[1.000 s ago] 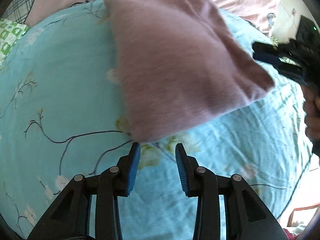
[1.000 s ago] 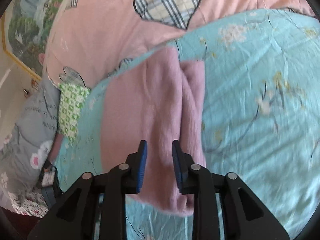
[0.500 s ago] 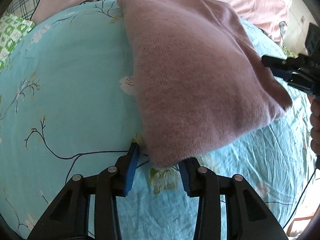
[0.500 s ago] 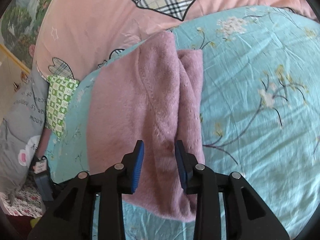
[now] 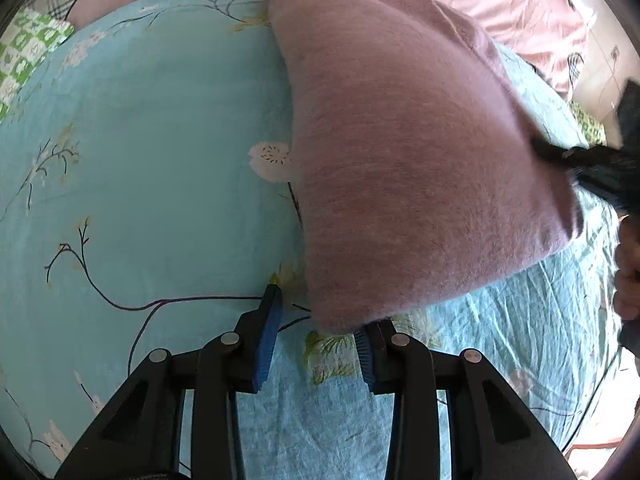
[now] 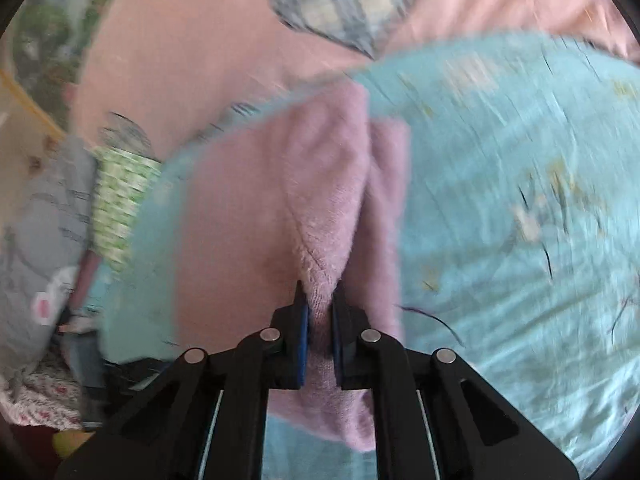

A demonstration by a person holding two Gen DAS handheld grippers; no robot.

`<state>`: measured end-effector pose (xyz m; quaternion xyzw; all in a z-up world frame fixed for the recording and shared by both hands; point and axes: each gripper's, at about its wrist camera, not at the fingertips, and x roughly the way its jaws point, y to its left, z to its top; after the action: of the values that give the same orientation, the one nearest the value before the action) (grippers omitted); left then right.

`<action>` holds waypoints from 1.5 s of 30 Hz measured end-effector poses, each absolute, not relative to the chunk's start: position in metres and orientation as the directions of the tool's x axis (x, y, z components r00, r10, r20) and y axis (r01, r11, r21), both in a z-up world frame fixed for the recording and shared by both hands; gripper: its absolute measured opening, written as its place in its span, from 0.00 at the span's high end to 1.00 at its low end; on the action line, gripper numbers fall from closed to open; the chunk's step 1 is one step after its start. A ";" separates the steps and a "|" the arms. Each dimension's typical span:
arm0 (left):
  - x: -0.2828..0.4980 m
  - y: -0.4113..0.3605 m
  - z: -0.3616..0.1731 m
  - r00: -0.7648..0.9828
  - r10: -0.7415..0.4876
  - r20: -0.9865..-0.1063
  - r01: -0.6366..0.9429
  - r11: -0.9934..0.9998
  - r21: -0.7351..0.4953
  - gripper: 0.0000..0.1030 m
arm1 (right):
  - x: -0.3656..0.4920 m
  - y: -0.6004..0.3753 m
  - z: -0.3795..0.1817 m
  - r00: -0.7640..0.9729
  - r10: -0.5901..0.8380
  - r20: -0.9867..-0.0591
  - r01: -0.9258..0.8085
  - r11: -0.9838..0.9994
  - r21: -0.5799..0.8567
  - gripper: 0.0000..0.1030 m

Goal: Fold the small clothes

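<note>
A folded mauve knit garment (image 5: pixel 416 152) lies on the turquoise floral bedsheet (image 5: pixel 152 168). My left gripper (image 5: pixel 320 320) is open, its jaws on either side of the garment's near corner, which overlaps the right jaw. My right gripper (image 6: pixel 319 320) is shut on a raised fold of the same garment (image 6: pixel 328 200), near its edge. It shows in the left wrist view (image 5: pixel 560 156) at the garment's far right edge. The right wrist view is blurred by motion.
A pink quilt with plaid hearts (image 6: pixel 224 40) lies beyond the sheet. A green checked cloth (image 6: pixel 120 192) and a grey pillow (image 6: pixel 40 216) lie at the left edge of the bed. The person's hand (image 5: pixel 628 272) is at the right.
My right gripper has closed on the garment's fold. My left gripper has moved forward until the garment's corner sits between its open jaws.
</note>
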<state>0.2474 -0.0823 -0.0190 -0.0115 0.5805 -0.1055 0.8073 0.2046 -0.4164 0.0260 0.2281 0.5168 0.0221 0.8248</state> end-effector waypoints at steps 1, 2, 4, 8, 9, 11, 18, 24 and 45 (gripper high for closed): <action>0.247 -0.082 -0.018 0.291 -0.189 -0.938 0.174 0.974 -0.142 0.66 | 0.203 -0.421 0.012 0.451 0.274 -0.850 0.233 0.883 0.408 0.90; 0.250 -0.084 -0.019 0.279 -0.198 -0.940 0.189 0.971 -0.149 0.66 | 0.200 -0.425 0.004 0.453 0.282 -0.846 0.259 0.866 0.428 0.90; 0.246 -0.079 -0.010 0.247 -0.252 -0.936 0.233 0.953 -0.195 0.68 | 0.198 -0.426 0.006 0.472 0.287 -0.834 0.265 0.856 0.444 0.90; 0.240 -0.064 0.020 0.223 -0.369 -0.902 0.305 0.905 -0.295 0.58 | 0.198 -0.427 0.018 0.464 0.297 -0.835 0.228 0.871 0.436 0.87; 0.242 -0.062 0.027 0.234 -0.385 -0.893 0.308 0.900 -0.308 0.53 | 0.199 -0.428 0.022 0.460 0.295 -0.837 0.227 0.873 0.432 0.84; 0.252 -0.057 0.035 0.254 -0.383 -0.888 0.278 0.908 -0.313 0.30 | 0.203 -0.431 0.032 0.474 0.278 -0.836 0.228 0.878 0.421 0.77; 0.326 -0.028 0.024 0.248 -0.448 -0.859 0.091 0.894 -0.440 0.29 | 0.231 -0.431 0.036 0.531 0.268 -0.804 0.219 0.873 0.435 0.36; 0.355 -0.052 0.003 0.220 -0.449 -0.866 0.092 0.893 -0.440 0.27 | 0.253 -0.444 0.001 0.501 0.330 -0.800 0.253 0.829 0.500 0.36; 0.370 -0.088 -0.014 0.278 -0.534 -0.799 0.067 0.840 -0.538 0.68 | 0.256 -0.427 0.000 0.500 0.482 -0.719 0.233 0.725 0.648 0.70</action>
<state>0.3698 -0.0877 -0.0142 -0.2053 0.5688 -0.1942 0.7724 0.2563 -0.4265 -0.0004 0.3622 0.4938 0.0791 0.7866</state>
